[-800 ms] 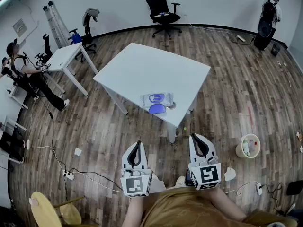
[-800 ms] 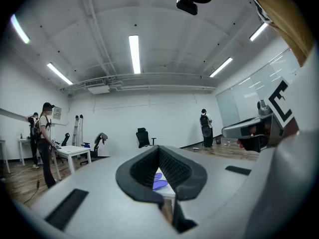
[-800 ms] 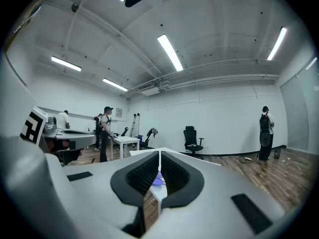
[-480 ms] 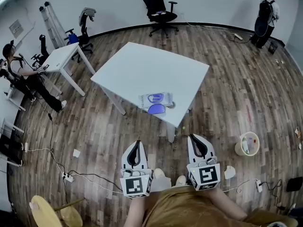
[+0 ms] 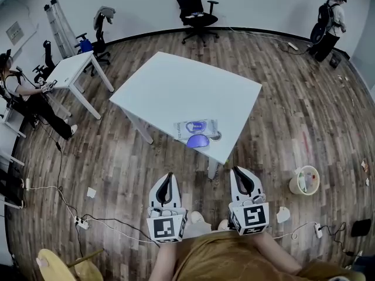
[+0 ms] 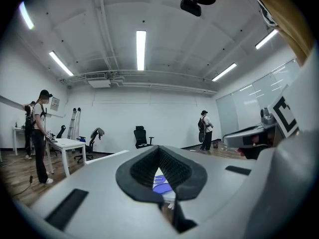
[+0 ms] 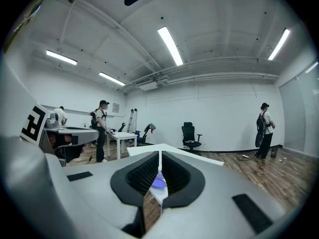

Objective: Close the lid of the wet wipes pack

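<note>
The wet wipes pack lies near the front edge of the white table. Its blue oval lid is flipped open toward me. Both grippers hang low over the wood floor, well short of the table and touching nothing. My left gripper is shut and empty. The right gripper is shut and empty too. Through the left gripper's pads I glimpse the pack far ahead. The right gripper view shows the blue lid beyond its closed tips.
A small round item lies beside the pack. A second white table and a person are at the left, with office chairs at the back. On the floor are a bucket, a power strip and a yellow stool.
The head view has shifted slightly, so the table and pack sit a little lower and to the right. Both grippers stay shut, low and side by side.
</note>
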The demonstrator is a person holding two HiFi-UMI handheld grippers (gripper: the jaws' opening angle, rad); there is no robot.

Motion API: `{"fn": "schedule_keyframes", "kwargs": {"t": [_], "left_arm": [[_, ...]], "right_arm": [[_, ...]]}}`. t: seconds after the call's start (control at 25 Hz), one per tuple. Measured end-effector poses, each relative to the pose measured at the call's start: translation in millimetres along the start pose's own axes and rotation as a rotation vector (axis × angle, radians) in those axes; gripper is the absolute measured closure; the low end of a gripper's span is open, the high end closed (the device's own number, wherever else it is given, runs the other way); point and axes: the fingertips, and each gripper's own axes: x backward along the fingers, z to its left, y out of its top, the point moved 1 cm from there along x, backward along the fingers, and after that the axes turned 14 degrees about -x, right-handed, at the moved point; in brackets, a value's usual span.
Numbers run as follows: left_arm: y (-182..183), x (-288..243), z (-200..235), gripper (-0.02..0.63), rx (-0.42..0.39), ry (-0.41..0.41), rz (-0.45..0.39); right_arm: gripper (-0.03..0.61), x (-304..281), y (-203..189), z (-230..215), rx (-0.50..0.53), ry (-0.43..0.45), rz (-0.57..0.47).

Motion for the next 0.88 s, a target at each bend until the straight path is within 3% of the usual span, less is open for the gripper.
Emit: {"fn": "schedule_keyframes", "kwargs": {"t": [0.4,0.88], "left_arm": [[-17.1,-22.0,42.9,0.621,0.031,-0.018,0.007],[-33.8,-49.4,57.5,0.621,0.045,-0.032,0.02]], "right_arm": [[0.571,-43.1,1.2,14.6,0.012,-0.048,0.011],[0.571,-75.8,-8.8,9.8,0.012,-0.069,0.041]]}}
